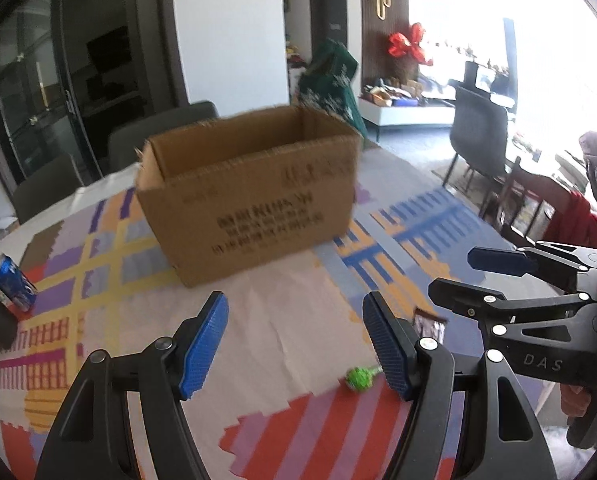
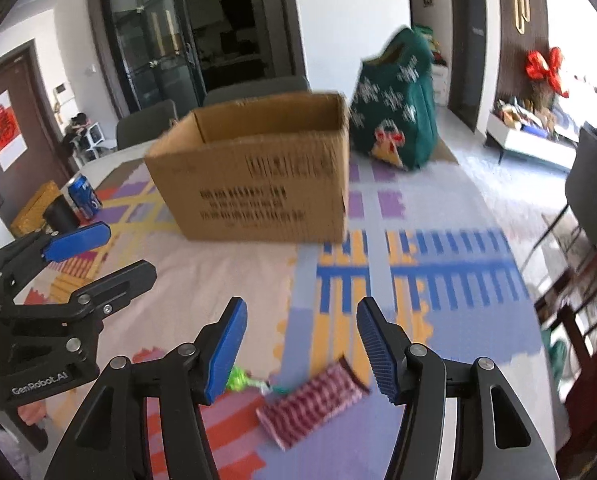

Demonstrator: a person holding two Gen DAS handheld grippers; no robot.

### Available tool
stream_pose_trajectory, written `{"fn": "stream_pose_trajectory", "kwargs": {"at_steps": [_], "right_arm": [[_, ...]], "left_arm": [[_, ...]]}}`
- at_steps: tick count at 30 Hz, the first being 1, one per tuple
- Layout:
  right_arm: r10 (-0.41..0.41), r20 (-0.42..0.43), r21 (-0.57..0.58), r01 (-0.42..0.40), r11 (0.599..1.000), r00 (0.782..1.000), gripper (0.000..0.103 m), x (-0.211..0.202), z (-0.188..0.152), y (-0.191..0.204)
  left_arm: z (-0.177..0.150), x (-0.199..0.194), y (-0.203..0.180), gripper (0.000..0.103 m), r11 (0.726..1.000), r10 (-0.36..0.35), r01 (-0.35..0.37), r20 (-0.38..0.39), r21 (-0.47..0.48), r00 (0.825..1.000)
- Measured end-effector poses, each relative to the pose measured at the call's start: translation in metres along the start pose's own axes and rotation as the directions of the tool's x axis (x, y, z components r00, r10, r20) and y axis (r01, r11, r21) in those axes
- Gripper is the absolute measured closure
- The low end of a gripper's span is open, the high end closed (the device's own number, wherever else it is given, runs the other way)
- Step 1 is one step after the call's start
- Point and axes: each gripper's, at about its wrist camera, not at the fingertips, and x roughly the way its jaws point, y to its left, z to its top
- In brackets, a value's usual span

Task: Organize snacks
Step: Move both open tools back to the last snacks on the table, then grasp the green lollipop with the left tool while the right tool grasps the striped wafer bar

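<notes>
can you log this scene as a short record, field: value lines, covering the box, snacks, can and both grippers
surface: table under a patchwork cloth of many colours
box: open brown cardboard box, upright at the far middle of the cloth
snack 1: checked red and white wrapped packet, lying flat near the right gripper
snack 2: small green wrapped sweet, lying left of the packet
can: blue drink can, upright at the cloth's left edge beside a black cylinder
left gripper: open, empty
right gripper: open, empty, above the packet
</notes>
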Motion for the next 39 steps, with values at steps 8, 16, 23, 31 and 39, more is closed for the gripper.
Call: {"fn": "stream_pose_trajectory", "kwargs": {"at_steps": [8, 16, 23, 31, 39], "right_arm": [[-0.013, -0.099, 0.118, 0.024, 0.993, 0.995, 0.045, 0.018, -0.043, -0.017], [-0.009, -0.168, 0.194, 0.042, 0.98, 0.986, 0.045, 0.035, -0.066, -0.019], [0.0, -0.187, 0.232, 0.044, 0.972, 0.982, 0.045, 0.042, -0.072, -0.023], [-0.005, -0.197, 0.25, 0.055, 0.967, 0.98, 0.045, 0.046, -0.072, -0.026], [-0.009, -0.211, 0.247, 0.062, 0.967, 0.978, 0.045, 0.055, -0.072, -0.024]], "left_arm": [[-0.034, 0.026, -0.013, 0.035, 0.996, -0.085, 0.088, -0.082, 0.033, 0.993], [-0.053, 0.046, -0.018, 0.045, 0.983, -0.179, 0.183, -0.138, 0.021, 0.974], [-0.061, 0.064, -0.021, 0.052, 0.966, -0.256, 0.256, -0.177, -0.024, 0.95], [-0.064, 0.081, -0.02, 0.061, 0.963, -0.27, 0.265, -0.198, -0.051, 0.942], [-0.067, 0.084, -0.015, 0.078, 0.953, -0.301, 0.288, -0.202, -0.091, 0.932]]}}
